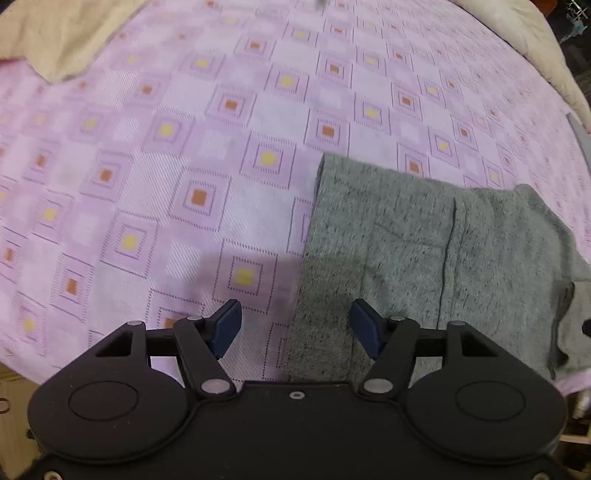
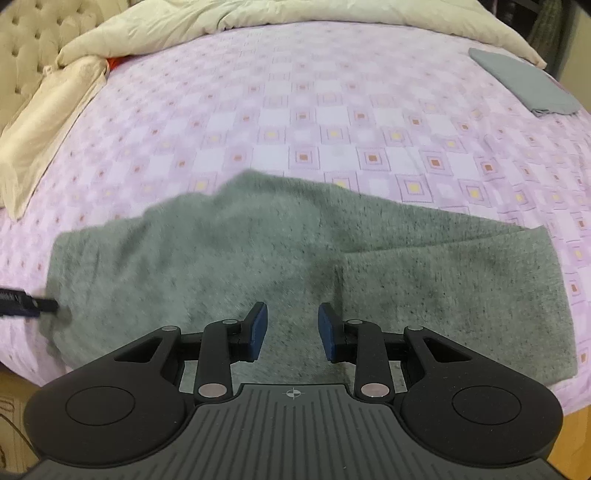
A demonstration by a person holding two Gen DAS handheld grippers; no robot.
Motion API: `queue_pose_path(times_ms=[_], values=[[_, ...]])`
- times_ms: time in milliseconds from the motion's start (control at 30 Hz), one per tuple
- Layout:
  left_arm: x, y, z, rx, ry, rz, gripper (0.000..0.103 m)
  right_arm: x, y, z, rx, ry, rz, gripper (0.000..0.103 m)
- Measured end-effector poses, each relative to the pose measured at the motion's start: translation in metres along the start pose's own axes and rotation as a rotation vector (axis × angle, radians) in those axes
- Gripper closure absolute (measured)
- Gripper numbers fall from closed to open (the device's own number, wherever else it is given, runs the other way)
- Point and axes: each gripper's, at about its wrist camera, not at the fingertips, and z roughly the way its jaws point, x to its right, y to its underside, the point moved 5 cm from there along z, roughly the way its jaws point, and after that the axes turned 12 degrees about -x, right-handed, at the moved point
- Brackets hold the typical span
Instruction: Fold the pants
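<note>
The grey knit pants (image 2: 258,258) lie flat on the pink patterned bedspread (image 2: 332,110), folded lengthwise, with one end at the left and the other at the right. In the left wrist view the pants (image 1: 424,251) fill the lower right, their left edge running between the fingers. My left gripper (image 1: 295,328) is open and empty, hovering over that left edge. My right gripper (image 2: 291,330) is open and empty, just above the middle of the pants near the bed's front edge. The left gripper's dark tip (image 2: 33,304) shows at the far left of the right wrist view.
A beige duvet (image 2: 258,14) is bunched along the bed's far side, with a beige pillow (image 2: 48,122) at the left. A folded grey cloth (image 2: 524,85) lies at the far right corner. The bedspread (image 1: 184,147) stretches left of the pants.
</note>
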Motion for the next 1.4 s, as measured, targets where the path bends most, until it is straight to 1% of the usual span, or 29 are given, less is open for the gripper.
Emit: queue_pose_path(times_ms=[100,167,200,300,333,367,467,700,800,900,933,967,1000,1033,1067,1100,1133,1167,1200,1233,1300,1400], values=[[-0.004,-0.001,0.014,-0.063,0.088,-0.004,0.032,-0.005,-0.001,-0.002,0.001,-0.009,0.016,0.073],[-0.003,-0.001,0.017,-0.073,0.128,0.012,0.02,-0.009,-0.002,-0.001,-0.001,-0.009,0.022,0.073],[0.0,-0.002,0.017,-0.079,0.144,0.021,0.017,-0.011,-0.002,-0.002,-0.003,-0.009,0.02,0.073],[0.008,-0.001,0.022,-0.11,0.209,0.08,0.015,-0.018,-0.003,-0.001,-0.008,-0.008,0.011,0.073],[0.012,-0.002,0.024,-0.122,0.226,0.099,0.011,-0.022,-0.003,-0.002,-0.009,-0.006,0.011,0.073],[0.016,-0.002,0.024,-0.127,0.236,0.115,0.01,-0.024,-0.004,-0.001,-0.011,-0.006,0.009,0.073],[0.026,-0.007,0.027,-0.145,0.29,0.144,0.01,-0.03,-0.005,0.0,-0.017,-0.01,0.004,0.073],[0.037,-0.03,0.034,-0.17,0.407,0.108,0.01,-0.041,-0.008,-0.001,-0.015,-0.023,-0.004,0.073],[0.048,-0.032,0.034,-0.167,0.431,0.118,0.01,-0.042,-0.008,0.001,-0.023,-0.022,0.007,0.073],[0.054,-0.03,0.034,-0.143,0.426,0.131,0.011,-0.04,-0.006,0.001,-0.028,-0.023,0.018,0.073],[0.057,-0.029,0.036,-0.135,0.414,0.128,0.016,-0.04,-0.005,0.001,-0.029,-0.022,0.021,0.073],[0.056,-0.026,0.033,-0.122,0.393,0.124,0.031,-0.038,-0.003,0.001,-0.031,-0.018,0.026,0.073],[0.054,-0.024,0.029,-0.105,0.368,0.122,0.038,-0.034,0.0,0.001,-0.034,-0.015,0.03,0.073],[0.053,-0.022,0.027,-0.093,0.329,0.113,0.054,-0.031,0.003,0.001,-0.038,-0.013,0.037,0.073],[0.05,-0.022,0.024,-0.079,0.286,0.093,0.064,-0.027,0.006,0.002,-0.041,-0.009,0.047,0.074],[0.046,-0.021,0.02,-0.07,0.294,0.072,0.065,-0.023,0.009,0.004,-0.044,-0.003,0.059,0.077],[0.043,-0.02,0.015,-0.061,0.309,0.048,0.069,-0.02,0.011,0.005,-0.047,0.006,0.071,0.081],[0.044,-0.019,0.009,-0.052,0.306,0.035,0.07,-0.015,0.014,0.007,-0.05,0.015,0.081,0.088],[0.045,-0.018,0.002,-0.037,0.298,0.035,0.07,-0.01,0.017,0.009,-0.057,0.025,0.092,0.091],[0.05,-0.017,-0.005,-0.019,0.29,0.041,0.071,-0.005,0.018,0.011,-0.061,0.037,0.103,0.092],[0.062,-0.015,-0.018,0.006,0.254,0.051,0.071,0.004,0.018,0.013,-0.044,0.059,0.111,0.1],[0.077,-0.013,-0.035,0.039,0.23,0.04,0.072,0.016,0.007,0.02,-0.03,0.077,0.114,0.101]])
